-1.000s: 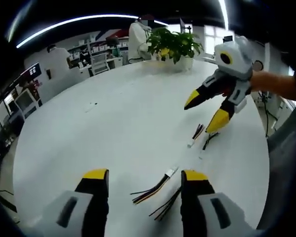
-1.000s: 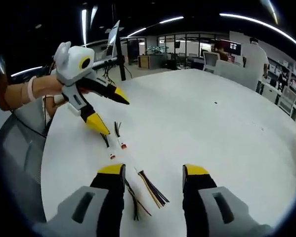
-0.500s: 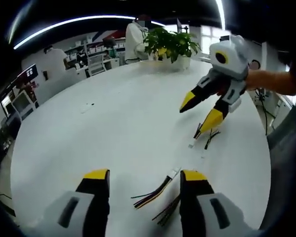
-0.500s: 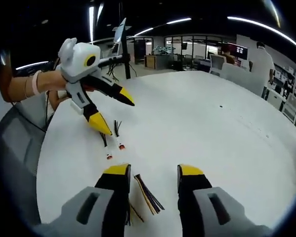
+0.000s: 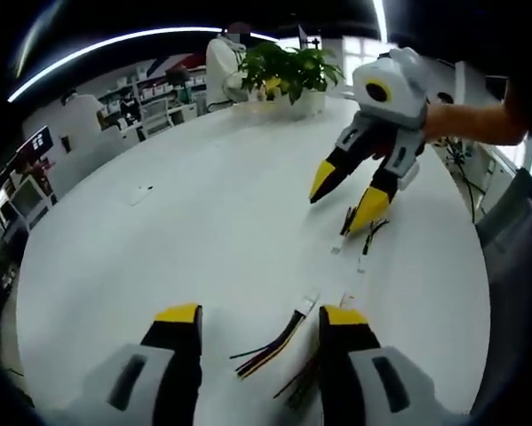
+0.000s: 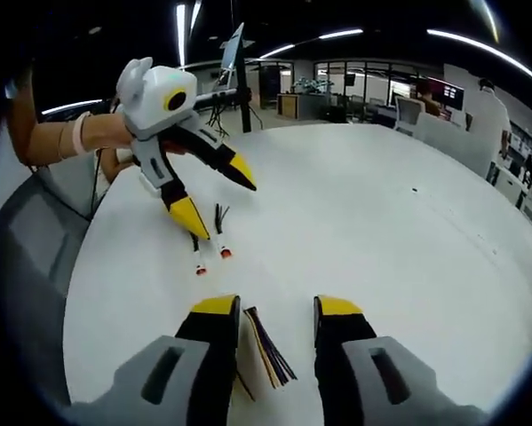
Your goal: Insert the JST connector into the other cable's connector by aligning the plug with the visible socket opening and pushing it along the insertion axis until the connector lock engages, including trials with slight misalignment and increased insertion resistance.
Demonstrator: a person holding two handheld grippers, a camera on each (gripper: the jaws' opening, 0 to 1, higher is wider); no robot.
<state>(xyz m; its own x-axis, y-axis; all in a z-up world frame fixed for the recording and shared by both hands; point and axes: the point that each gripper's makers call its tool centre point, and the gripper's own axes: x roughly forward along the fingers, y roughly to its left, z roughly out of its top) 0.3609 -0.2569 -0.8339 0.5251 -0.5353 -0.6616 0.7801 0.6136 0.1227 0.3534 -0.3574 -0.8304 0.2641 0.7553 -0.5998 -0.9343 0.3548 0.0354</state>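
In the left gripper view, my left gripper [image 5: 259, 313] is open low over the white table [image 5: 186, 222]. A cable with a white JST connector [image 5: 308, 304] and dark and yellow wires [image 5: 267, 346] lies between its jaws. Farther off, my right gripper [image 5: 345, 197] hangs open over a second pair of short cables [image 5: 353, 241]. In the right gripper view, my right gripper [image 6: 276, 306] is open with a bundle of wires [image 6: 266, 351] between its jaws, not clamped. My left gripper [image 6: 217, 195] stands open above two cables with small red-tipped connectors [image 6: 201, 269].
A potted plant [image 5: 288, 71] stands at the far edge of the round table. A person's hand and forearm [image 6: 79, 138] hold the other gripper. Desks, chairs and people sit beyond the table. A grey chair back [image 6: 35, 257] is close to the table's near edge.
My right gripper's jaws have narrowed a little around the wires. Both cameras have shifted closer to the cables, and each gripper looks larger in the other's view.
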